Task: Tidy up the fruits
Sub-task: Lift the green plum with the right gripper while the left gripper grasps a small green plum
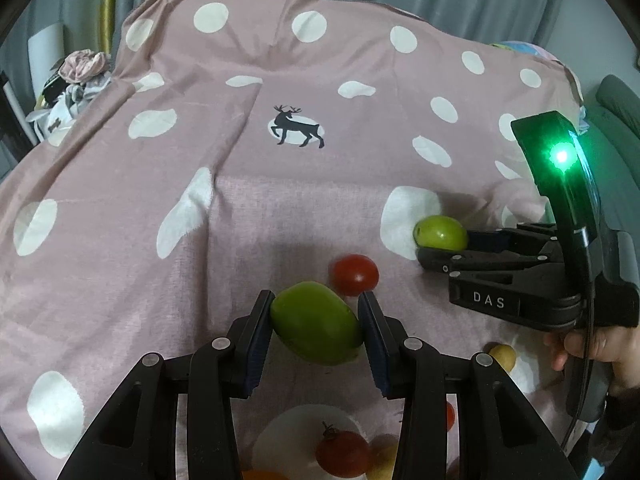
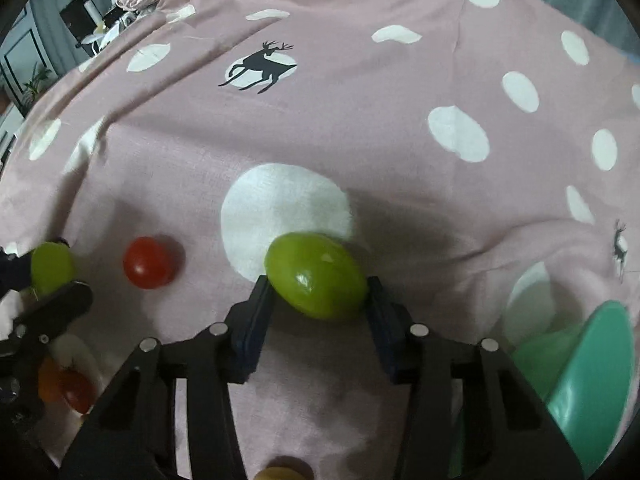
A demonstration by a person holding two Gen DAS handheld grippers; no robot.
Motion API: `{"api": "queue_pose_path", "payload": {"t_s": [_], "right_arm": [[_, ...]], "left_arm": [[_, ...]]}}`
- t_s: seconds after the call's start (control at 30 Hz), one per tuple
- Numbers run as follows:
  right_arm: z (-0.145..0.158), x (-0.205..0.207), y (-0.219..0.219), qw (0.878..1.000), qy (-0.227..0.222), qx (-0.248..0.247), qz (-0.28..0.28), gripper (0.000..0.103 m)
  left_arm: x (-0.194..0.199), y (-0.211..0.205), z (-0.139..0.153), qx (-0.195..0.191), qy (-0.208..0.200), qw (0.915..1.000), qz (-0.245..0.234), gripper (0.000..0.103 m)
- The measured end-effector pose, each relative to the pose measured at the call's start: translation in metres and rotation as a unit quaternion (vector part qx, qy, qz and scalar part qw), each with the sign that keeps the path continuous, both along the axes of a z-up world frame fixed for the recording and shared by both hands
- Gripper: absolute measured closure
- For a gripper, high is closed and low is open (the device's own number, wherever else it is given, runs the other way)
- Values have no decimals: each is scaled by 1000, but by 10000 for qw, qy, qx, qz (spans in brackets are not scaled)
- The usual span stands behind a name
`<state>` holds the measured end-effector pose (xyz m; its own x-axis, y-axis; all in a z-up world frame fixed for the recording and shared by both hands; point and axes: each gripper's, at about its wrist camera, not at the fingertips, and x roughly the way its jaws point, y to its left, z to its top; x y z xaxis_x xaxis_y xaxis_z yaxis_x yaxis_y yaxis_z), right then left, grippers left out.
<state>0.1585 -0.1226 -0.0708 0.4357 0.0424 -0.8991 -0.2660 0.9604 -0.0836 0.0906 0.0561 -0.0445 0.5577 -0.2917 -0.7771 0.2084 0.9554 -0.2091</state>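
My left gripper (image 1: pixel 316 316) is shut on a green oval fruit (image 1: pixel 316 324), with a blue pad pressing on each side. My right gripper (image 2: pixel 320 292) grips a second green fruit (image 2: pixel 316 276) the same way, low over a white dot of the pink cloth (image 2: pixel 360 128). In the left wrist view the right gripper (image 1: pixel 434 242) comes in from the right with its green fruit (image 1: pixel 442 232). Between the two lies a red cherry tomato (image 1: pixel 355 275) (image 2: pixel 149 263) on the cloth. The left gripper's green fruit (image 2: pixel 51 266) shows at the left edge of the right wrist view.
A mint-green bowl (image 2: pixel 592 364) stands at the right, close to the right gripper. Near the front lie another red tomato (image 1: pixel 342 454), a yellow fruit (image 1: pixel 503 356) and an orange one (image 2: pixel 48 380). A hand (image 1: pixel 600 348) holds the right gripper's handle. Clutter sits past the cloth's far left edge.
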Motion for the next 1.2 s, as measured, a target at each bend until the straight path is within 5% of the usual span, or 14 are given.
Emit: {"api": "queue_pose_path", "payload": {"t_s": [0.2, 0.43, 0.53, 0.6, 0.67, 0.93, 1.2], "right_arm": [[11, -10, 2, 9987, -91, 474, 159, 68], [12, -26, 2, 9979, 29, 609, 240, 68], [7, -23, 7, 9971, 73, 663, 353, 66], [6, -21, 10, 9968, 68, 709, 375, 49], [4, -16, 15, 9963, 16, 760, 410, 46], [-3, -11, 30, 9977, 4, 443, 514, 56], [19, -33, 18, 9946, -268, 879, 486, 57]], "left_arm": [[-2, 1, 1, 41, -26, 10000, -5, 60], [-3, 1, 2, 49, -13, 10000, 31, 60], [-4, 1, 3, 40, -25, 10000, 40, 60], [-4, 0, 3, 45, -30, 10000, 33, 60], [-4, 0, 2, 49, -24, 10000, 28, 60], [-3, 0, 1, 59, 1, 10000, 26, 60], [-11, -3, 9, 25, -85, 10000, -15, 60]]}}
